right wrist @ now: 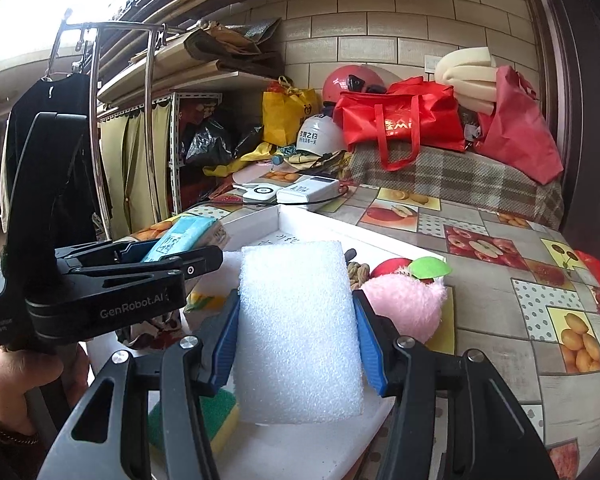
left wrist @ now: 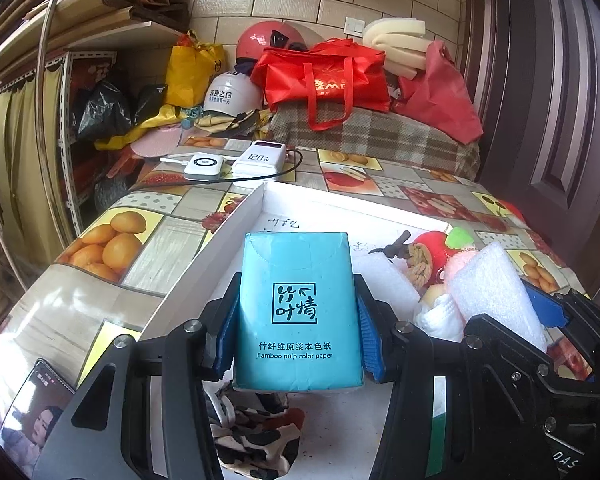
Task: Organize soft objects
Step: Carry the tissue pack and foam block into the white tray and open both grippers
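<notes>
Turquoise tissue pack (left wrist: 298,312), lengthwise away from the camera, clamped in the left hand-held gripper (left wrist: 298,320).

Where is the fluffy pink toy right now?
In the right wrist view, the pink toy lies in the white tray, just right of the foam block.

left gripper (left wrist: 298,330) | black frame, blue pads, silver screws | "GenRobot.AI" lettering

The table (left wrist: 172,236), covered with a glossy fruit-patterned oilcloth, carries a shallow white cardboard tray (left wrist: 244,216). Behind the tray lie two white power banks (left wrist: 236,162) with a black cable. A smartphone (left wrist: 32,404) lies at the near left edge.
</notes>
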### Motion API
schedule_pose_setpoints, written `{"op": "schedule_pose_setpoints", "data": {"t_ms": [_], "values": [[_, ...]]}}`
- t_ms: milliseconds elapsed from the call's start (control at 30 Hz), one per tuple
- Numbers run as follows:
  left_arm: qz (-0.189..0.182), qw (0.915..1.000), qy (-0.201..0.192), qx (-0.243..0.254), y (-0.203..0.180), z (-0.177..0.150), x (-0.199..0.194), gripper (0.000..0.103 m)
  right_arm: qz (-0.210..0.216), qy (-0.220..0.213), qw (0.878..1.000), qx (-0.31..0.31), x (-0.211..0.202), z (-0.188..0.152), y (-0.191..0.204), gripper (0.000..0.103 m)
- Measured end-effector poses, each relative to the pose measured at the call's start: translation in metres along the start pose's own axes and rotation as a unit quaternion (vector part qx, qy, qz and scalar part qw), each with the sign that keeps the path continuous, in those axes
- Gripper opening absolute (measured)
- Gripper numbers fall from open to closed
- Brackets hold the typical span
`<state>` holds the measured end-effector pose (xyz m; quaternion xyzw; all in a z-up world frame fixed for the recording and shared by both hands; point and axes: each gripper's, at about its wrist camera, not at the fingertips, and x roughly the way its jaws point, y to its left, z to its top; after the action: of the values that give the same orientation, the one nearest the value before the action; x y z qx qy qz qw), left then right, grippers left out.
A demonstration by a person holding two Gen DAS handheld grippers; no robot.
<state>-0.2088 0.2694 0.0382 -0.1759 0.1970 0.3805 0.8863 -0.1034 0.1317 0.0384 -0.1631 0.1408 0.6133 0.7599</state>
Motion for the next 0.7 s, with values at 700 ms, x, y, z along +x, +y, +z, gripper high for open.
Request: {"op": "schedule_pose_setpoints", "data": {"t_ms": [700], "values": [[0.029,0.9980,-0.045,0.034,-0.017,0.002,-0.006,0.051,-0.003,-0.004,1.000,0.004,0.007,0.004,-0.003,0.053]]}}
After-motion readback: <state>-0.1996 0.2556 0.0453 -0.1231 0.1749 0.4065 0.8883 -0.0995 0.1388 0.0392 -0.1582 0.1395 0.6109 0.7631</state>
